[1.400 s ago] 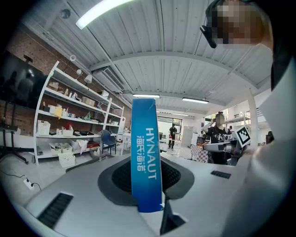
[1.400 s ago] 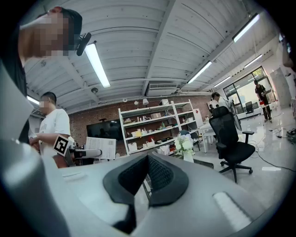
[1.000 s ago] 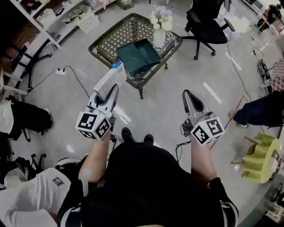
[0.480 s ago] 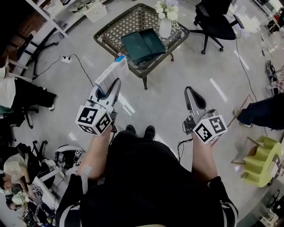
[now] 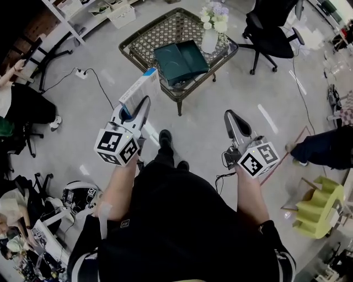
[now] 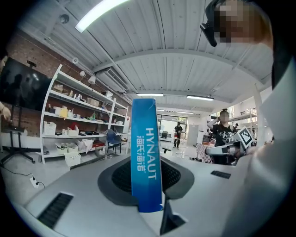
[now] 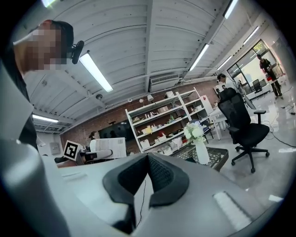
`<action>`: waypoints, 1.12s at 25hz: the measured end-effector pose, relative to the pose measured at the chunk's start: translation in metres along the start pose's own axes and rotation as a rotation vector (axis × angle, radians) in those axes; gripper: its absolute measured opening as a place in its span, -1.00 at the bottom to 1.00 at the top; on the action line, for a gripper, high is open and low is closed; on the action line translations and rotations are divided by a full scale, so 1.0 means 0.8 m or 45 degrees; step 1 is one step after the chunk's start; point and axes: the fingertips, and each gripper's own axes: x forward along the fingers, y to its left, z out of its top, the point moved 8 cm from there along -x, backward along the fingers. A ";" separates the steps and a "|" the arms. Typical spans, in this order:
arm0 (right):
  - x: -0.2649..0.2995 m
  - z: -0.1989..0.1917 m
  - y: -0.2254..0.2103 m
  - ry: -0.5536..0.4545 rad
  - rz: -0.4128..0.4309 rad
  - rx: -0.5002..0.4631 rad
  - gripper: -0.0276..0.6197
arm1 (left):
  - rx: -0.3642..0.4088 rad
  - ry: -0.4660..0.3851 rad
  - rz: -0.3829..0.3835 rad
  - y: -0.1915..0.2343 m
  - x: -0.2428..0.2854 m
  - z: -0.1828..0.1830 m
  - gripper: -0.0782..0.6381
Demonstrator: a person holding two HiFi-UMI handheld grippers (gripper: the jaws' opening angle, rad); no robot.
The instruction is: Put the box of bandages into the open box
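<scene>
The box of bandages (image 5: 139,92), white with a blue end, sticks up and forward out of my left gripper (image 5: 141,108), which is shut on it. In the left gripper view its blue side (image 6: 145,155) stands upright between the jaws. The open box (image 5: 182,60), dark green with its lid laid flat, lies on the wicker table (image 5: 149,38) ahead, well beyond both grippers. My right gripper (image 5: 230,117) hangs over the floor at the right, its jaws shut (image 7: 147,159) with nothing between them.
A white vase of flowers (image 5: 211,33) stands on the table right of the open box. A black office chair (image 5: 273,36) is at the table's right. Shelving (image 5: 66,16) lines the far left. People sit at left (image 5: 22,104) and right (image 5: 325,148). A yellow stool (image 5: 317,212) stands at right.
The person has stepped forward, one foot now ahead of the other. The table has shifted slightly right in the head view. Both grippers hold as before.
</scene>
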 end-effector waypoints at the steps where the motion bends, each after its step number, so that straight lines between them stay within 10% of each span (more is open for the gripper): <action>1: 0.007 0.001 -0.003 0.011 -0.002 -0.002 -0.89 | -0.004 -0.002 0.003 0.007 0.006 -0.001 -0.55; 28: 0.339 0.065 -0.091 0.152 -0.114 -0.013 -0.87 | -0.092 -0.009 -0.153 0.267 0.280 0.050 -0.55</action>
